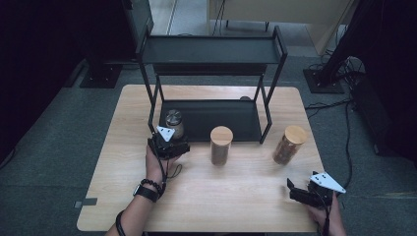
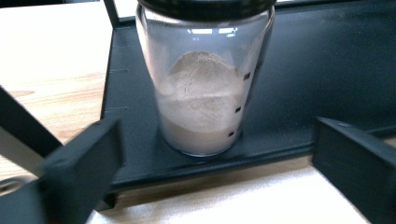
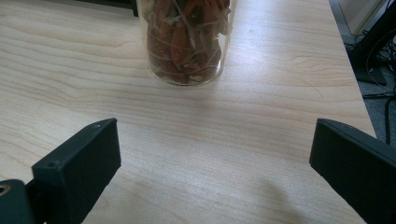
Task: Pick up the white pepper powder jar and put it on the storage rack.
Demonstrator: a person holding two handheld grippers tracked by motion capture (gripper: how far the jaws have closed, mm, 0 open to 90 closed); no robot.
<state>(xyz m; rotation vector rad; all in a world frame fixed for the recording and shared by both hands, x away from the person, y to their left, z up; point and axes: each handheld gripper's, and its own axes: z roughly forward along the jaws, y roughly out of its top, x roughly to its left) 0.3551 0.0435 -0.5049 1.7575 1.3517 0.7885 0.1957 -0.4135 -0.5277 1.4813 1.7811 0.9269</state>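
A glass jar (image 2: 203, 93) with a dark lid and pale brown powder stands at the left end of the black rack's lower shelf (image 2: 327, 60). In the high view this jar (image 1: 174, 122) sits just beyond my left gripper (image 1: 168, 139). The left gripper (image 2: 215, 137) is open, with its jaws wide and short of the jar, touching nothing. A wooden-lidded jar (image 1: 290, 144) of reddish dried pieces (image 3: 184, 42) stands on the table ahead of my right gripper (image 3: 212, 140). The right gripper (image 1: 296, 190) is open and holds nothing, near the table's front right.
A third jar (image 1: 221, 145) with a wooden lid and dark contents stands mid-table in front of the rack. The rack's upper shelf (image 1: 211, 49) overhangs the lower one on thin black legs (image 1: 153, 105). Bare wooden table (image 1: 231, 196) lies between my hands.
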